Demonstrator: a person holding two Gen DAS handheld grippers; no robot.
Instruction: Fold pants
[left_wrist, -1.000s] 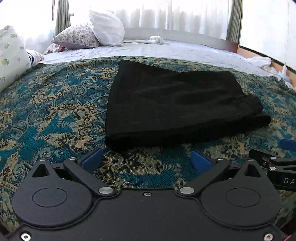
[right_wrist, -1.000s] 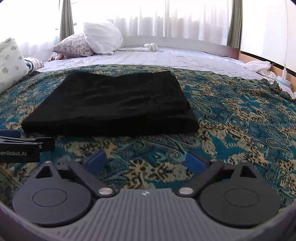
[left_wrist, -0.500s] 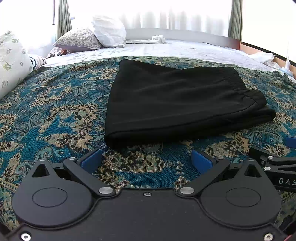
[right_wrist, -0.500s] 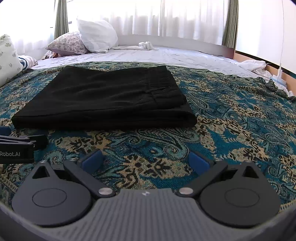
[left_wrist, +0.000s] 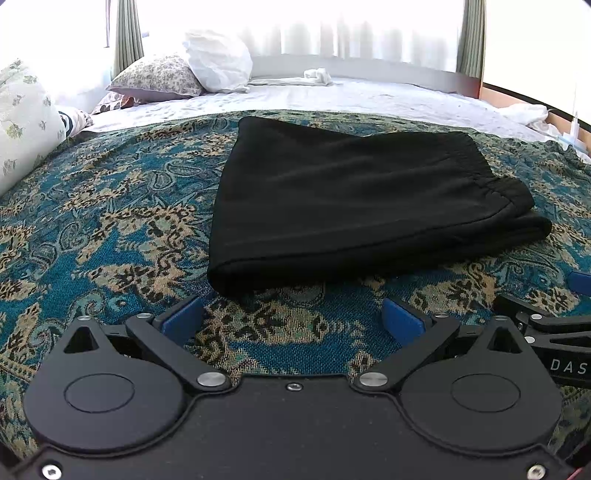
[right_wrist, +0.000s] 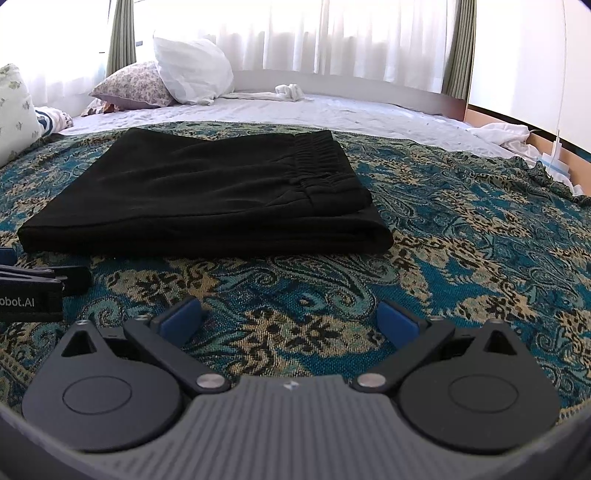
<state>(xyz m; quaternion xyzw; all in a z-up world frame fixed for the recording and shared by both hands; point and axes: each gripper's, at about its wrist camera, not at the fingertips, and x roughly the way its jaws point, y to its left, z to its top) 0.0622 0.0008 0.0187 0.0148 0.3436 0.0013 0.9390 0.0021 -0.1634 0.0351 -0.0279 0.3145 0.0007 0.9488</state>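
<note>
The black pants (left_wrist: 354, 199) lie folded into a flat rectangle on the blue and tan patterned bedspread (left_wrist: 110, 229), with the elastic waistband on top at the right end. They also show in the right wrist view (right_wrist: 207, 199). My left gripper (left_wrist: 291, 321) is open and empty, just short of the pants' near left corner. My right gripper (right_wrist: 288, 319) is open and empty, a little back from the pants' near right corner. Neither gripper touches the cloth. The right gripper's finger shows in the left wrist view (left_wrist: 546, 325).
The bedspread (right_wrist: 461, 240) covers the near half of a bed with a white sheet (right_wrist: 332, 110) behind. Pillows (right_wrist: 188, 70) lie at the far left. White cloth (right_wrist: 506, 134) lies at the bed's right edge. Curtains hang behind.
Both grippers have drawn back and lifted a little from the folded pants, staying open. The pants have not moved.
</note>
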